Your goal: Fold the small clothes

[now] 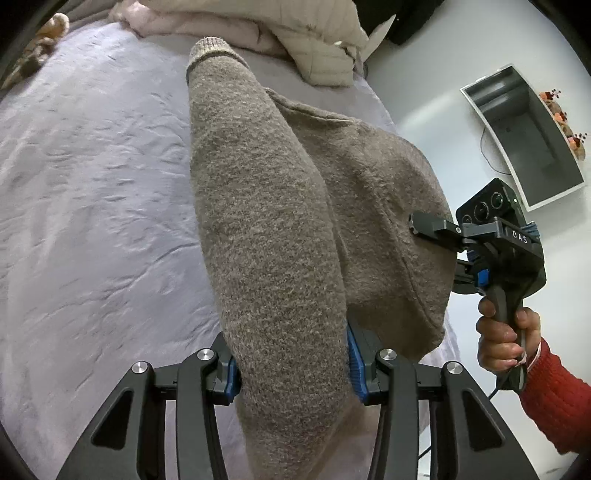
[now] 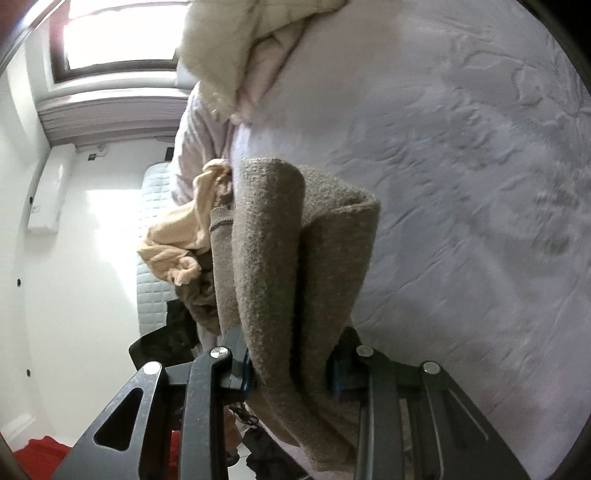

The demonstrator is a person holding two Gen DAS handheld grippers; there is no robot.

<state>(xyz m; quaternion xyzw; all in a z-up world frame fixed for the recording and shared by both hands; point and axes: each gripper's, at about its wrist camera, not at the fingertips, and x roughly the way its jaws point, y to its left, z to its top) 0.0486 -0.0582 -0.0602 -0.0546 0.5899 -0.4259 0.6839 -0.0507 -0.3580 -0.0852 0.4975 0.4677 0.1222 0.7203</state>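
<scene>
A grey-brown knitted sweater [image 1: 280, 229] is hanging partly lifted over a lilac bedsheet [image 1: 92, 206], one sleeve draping forward toward its ribbed cuff [image 1: 208, 50] while the body is trailing to the side. The left gripper [image 1: 291, 365] is clamping a thick bunch of the sleeve end, and the right gripper [image 2: 291, 365] is pinching a doubled fold of the body's edge. Judging by this, the folding is only getting started: the garment is being carried or spread, with no neat fold lying on the bed yet, so flattening and every fold are still waiting. A heap of cream and pink bedding [image 1: 295, 33] is crowding the far end, and a beige garment [image 2: 184, 221] is lying beside it, limiting the laying space.
</scene>
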